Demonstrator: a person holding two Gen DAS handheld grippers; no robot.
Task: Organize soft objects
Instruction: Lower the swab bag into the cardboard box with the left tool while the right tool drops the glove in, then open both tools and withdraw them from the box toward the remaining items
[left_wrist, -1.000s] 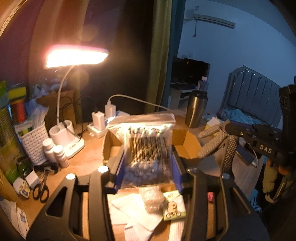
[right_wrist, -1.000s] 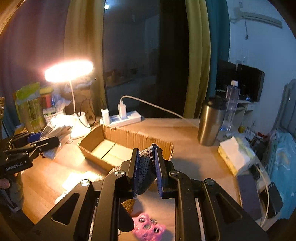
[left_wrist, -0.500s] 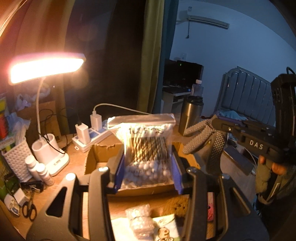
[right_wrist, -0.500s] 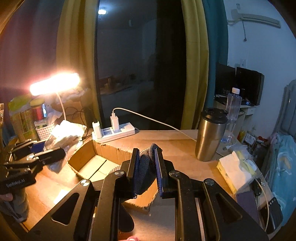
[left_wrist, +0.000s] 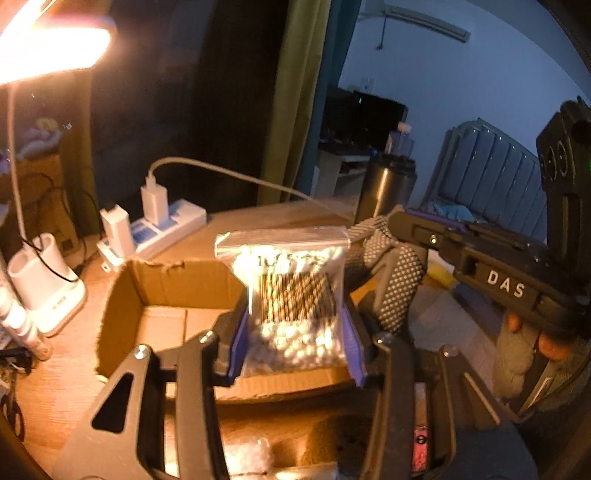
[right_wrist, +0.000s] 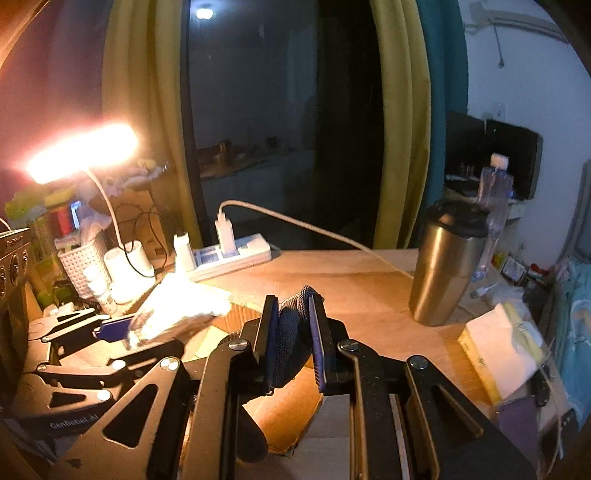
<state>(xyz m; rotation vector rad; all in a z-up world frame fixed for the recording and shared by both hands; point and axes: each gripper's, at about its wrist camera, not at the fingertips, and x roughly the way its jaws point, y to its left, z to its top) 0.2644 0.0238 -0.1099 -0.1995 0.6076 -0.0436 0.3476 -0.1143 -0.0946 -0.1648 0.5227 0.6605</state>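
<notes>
clear plastic bag of cotton swabs (left_wrist: 295, 295) pinched in left gripper (left_wrist: 295, 343) over cardboard box (left_wrist: 162, 295), right gripper (right_wrist: 293, 343) clamping dotted mesh cloth (right_wrist: 291, 339) beside it; cloth could snag the bag on release, missing box.

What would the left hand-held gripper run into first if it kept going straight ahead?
Probably the open cardboard box: the left hand-held gripper, holding a bag of cotton swabs, points down into it, though depth is hard to judge.

A lit desk lamp (right_wrist: 81, 151), power strip (right_wrist: 231, 256), steel tumbler (right_wrist: 445, 266).
</notes>
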